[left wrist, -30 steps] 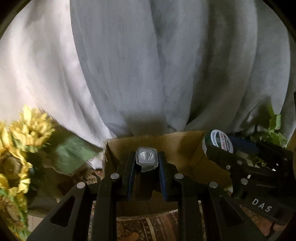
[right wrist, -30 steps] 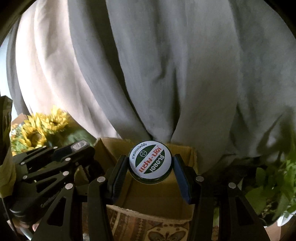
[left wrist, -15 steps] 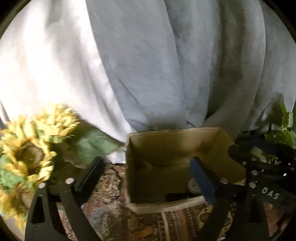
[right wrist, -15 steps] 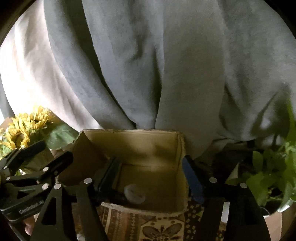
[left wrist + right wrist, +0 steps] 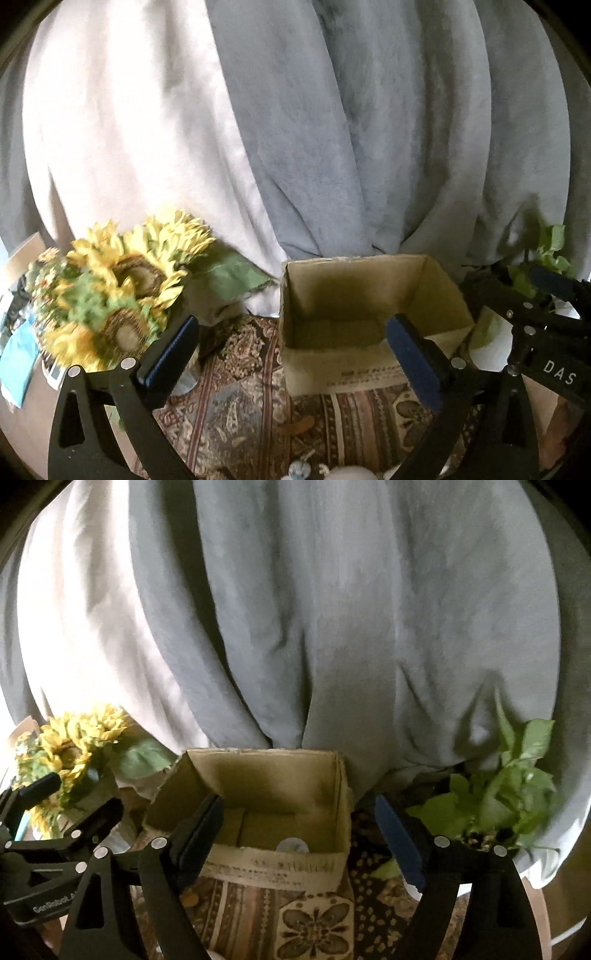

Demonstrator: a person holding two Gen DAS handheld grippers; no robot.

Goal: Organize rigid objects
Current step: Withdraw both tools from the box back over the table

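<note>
Both drops apparently done. Left gripper [image 5: 295, 352] spread wide, jaws just opened, nothing between them; right gripper [image 5: 301, 829] likewise just opened and released. Round tin [image 5: 293, 846] lying inside the cardboard box [image 5: 258, 864], against the near wall. Small objects [image 5: 303, 469] at the lower edge of the patterned desk [image 5: 240, 398], blurred, perhaps left to collect.

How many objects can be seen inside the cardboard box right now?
1. A small round pale object lies on the floor of the cardboard box, close behind its front wall, in the right wrist view. That wall may hide others.
</note>
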